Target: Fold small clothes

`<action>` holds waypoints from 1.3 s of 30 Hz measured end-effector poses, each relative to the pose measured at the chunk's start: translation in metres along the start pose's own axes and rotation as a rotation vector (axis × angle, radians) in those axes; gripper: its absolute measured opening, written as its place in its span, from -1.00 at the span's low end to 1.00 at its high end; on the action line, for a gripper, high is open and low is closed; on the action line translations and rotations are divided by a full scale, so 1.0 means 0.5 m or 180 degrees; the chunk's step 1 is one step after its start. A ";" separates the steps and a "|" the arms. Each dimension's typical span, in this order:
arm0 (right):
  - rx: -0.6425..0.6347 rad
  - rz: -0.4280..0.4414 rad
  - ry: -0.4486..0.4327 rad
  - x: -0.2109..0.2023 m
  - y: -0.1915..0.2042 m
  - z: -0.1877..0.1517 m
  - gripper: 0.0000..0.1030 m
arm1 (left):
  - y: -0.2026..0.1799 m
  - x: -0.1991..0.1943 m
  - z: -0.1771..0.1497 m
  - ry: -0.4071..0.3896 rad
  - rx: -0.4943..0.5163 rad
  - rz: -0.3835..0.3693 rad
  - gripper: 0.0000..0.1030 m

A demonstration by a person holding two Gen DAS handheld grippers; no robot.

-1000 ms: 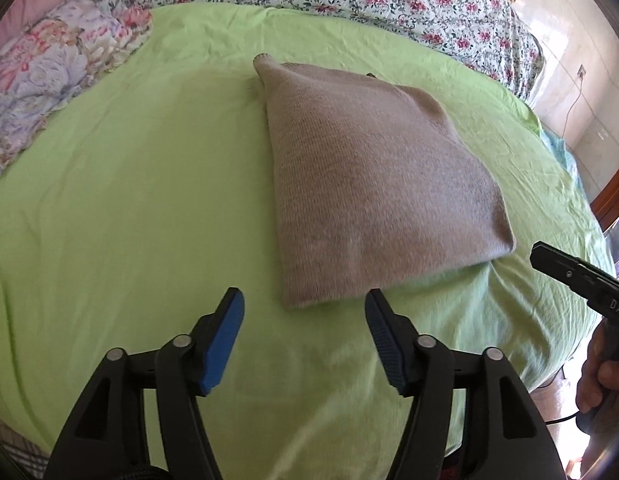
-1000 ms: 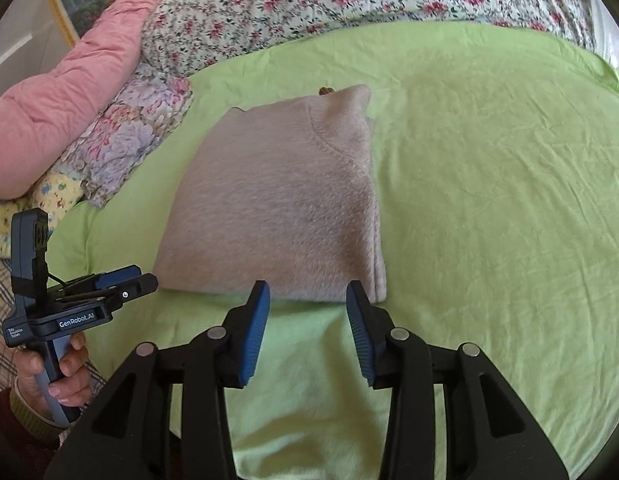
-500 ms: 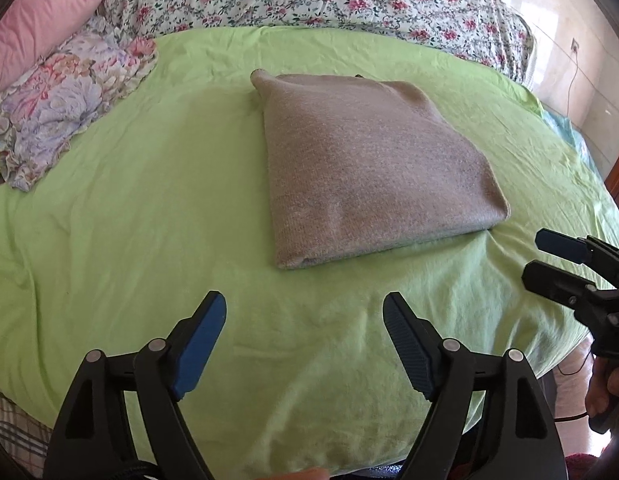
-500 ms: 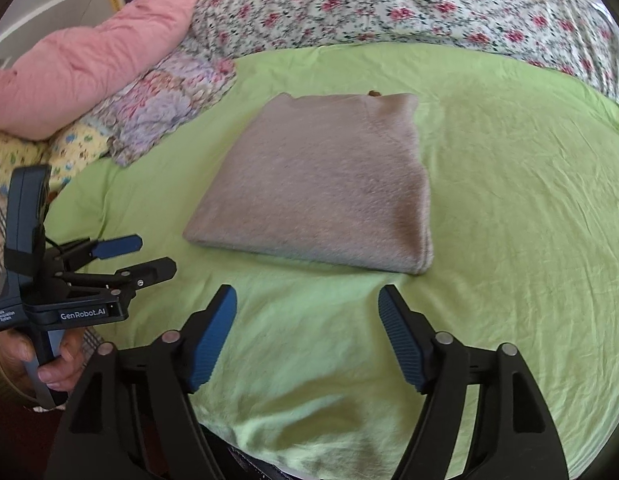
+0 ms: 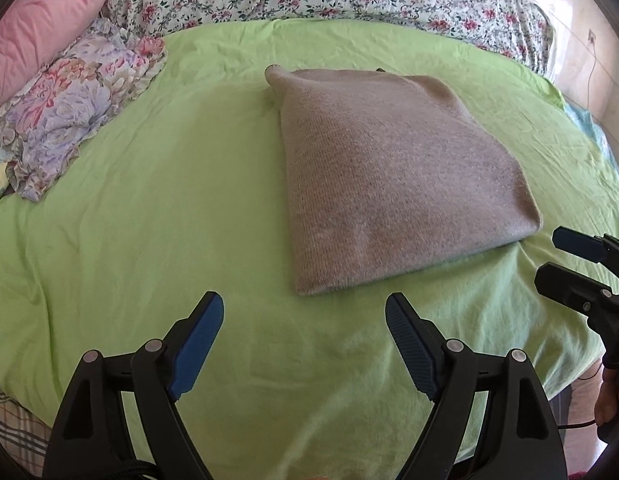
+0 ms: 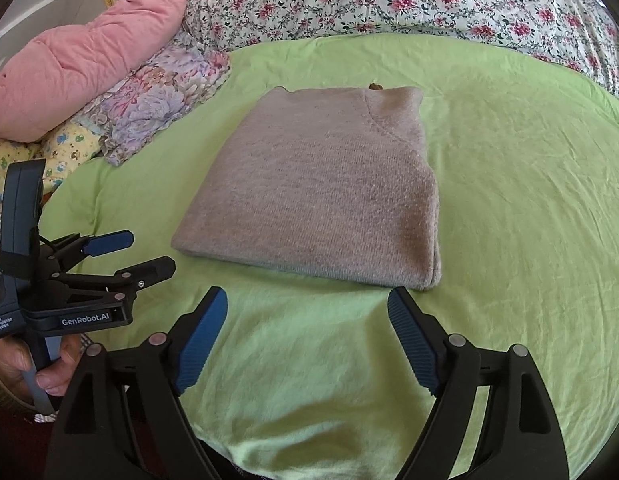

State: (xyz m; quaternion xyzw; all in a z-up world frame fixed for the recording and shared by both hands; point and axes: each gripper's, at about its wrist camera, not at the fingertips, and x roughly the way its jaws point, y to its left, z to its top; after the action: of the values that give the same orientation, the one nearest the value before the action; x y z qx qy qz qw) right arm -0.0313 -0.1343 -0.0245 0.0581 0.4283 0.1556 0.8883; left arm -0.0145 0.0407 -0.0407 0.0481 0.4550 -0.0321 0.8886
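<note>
Your folded grey-beige knit sweater [image 5: 393,184] lies flat on the lime-green bedsheet [image 5: 149,208], in the centre of both views, with its neat folded edge toward you and the collar end toward the top of the frame.

Your left tongs [image 5: 303,338] stand wide at the bottom of the left wrist view; their jaws have just been opening, and only bare sheet lies between the blue pads. They sit just short of the sweater's near edge, not touching it.

Your right tongs [image 6: 307,332] are also spread wide, having just been opening, with nothing between them; the sweater's near edge lies just above them.

At the lower left of the right wrist view, your left hand [image 6: 37,372] grips the other tool's handle; its side reads "GenRobot.AI", with smaller print beside it too fine to read.

A pink quilt [image 6: 89,52] fills the upper left, a flowered cloth [image 6: 161,96] lies beside it, and a rose-patterned bedspread [image 6: 409,0] runs along the top.
</note>
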 end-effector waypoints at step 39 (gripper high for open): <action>-0.0031 -0.0015 -0.0010 0.050 -0.024 0.083 0.65 | -0.005 0.017 0.058 -0.0107 -0.0003 0.0013 0.68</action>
State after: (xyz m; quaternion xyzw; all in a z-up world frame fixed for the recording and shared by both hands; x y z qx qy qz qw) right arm 0.0182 -0.1362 -0.0197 0.0530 0.4262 0.1555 0.8896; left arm 0.0136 0.0345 -0.0306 0.0481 0.4399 -0.0309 0.8962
